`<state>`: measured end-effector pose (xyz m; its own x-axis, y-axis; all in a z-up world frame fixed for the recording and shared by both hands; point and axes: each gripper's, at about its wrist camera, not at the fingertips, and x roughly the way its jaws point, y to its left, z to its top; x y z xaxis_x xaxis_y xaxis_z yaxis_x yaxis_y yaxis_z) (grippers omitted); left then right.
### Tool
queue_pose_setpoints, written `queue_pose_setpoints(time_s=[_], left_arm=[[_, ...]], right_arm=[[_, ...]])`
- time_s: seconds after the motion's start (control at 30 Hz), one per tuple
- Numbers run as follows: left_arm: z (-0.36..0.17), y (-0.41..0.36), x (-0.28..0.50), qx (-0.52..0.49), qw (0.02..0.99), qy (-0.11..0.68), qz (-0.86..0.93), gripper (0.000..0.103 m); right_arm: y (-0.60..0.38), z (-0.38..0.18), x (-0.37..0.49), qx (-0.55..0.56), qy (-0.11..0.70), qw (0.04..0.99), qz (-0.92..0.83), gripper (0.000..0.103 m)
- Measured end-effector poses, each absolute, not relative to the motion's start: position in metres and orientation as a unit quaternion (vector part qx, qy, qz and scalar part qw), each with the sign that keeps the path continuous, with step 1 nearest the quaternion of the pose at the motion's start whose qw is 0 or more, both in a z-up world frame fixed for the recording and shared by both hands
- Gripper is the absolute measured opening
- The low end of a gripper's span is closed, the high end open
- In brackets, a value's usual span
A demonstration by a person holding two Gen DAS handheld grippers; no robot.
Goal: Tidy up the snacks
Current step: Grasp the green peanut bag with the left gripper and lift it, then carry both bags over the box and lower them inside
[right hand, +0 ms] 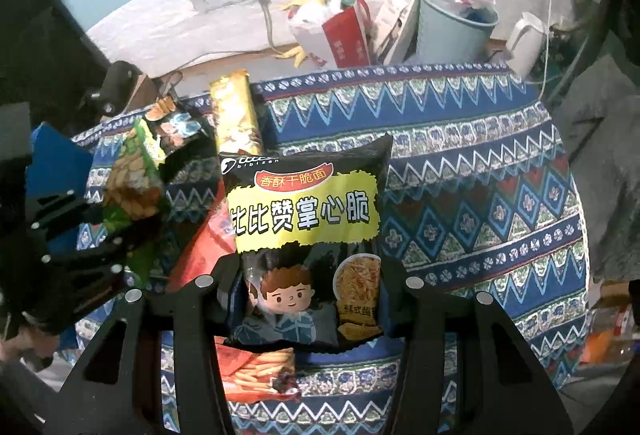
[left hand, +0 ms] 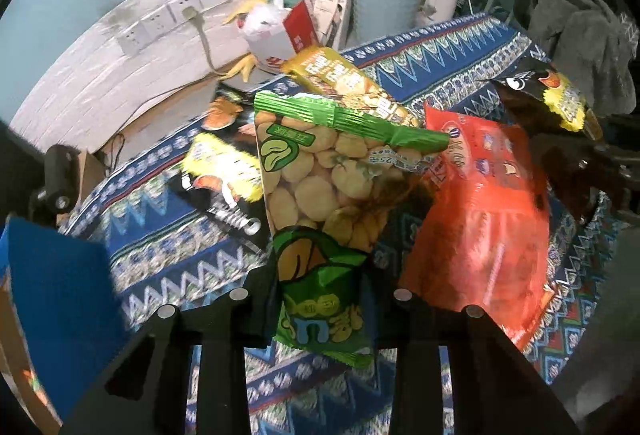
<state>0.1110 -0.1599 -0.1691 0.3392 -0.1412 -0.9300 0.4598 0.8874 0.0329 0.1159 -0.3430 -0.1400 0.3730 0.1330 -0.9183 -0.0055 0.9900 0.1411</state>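
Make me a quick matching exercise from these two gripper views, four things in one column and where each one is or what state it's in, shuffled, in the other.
Things:
1. green bean snack bag
2. black noodle snack bag
3. red snack bag
4. yellow snack pack

Places or states:
A. lying on the patterned cloth, far side
B. clamped in the right gripper
C. lying on the cloth beside the held green bag
D. clamped in the left gripper

Pairs: 1-D, 2-B, 3-C, 4-A

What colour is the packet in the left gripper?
Green packet, clear window showing pale snacks; best in left wrist view.
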Motion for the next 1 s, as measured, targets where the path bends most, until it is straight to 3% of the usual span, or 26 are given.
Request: queue_pose_setpoints(time_s=[1.0], left_arm=[[-0.066,-0.003,0.050,0.035,0.858,0.501,-0.105,0.033]], right_arm=[[-0.213,-0.078,0.117,0.016,0.513,0.849,0.121,0.049]])
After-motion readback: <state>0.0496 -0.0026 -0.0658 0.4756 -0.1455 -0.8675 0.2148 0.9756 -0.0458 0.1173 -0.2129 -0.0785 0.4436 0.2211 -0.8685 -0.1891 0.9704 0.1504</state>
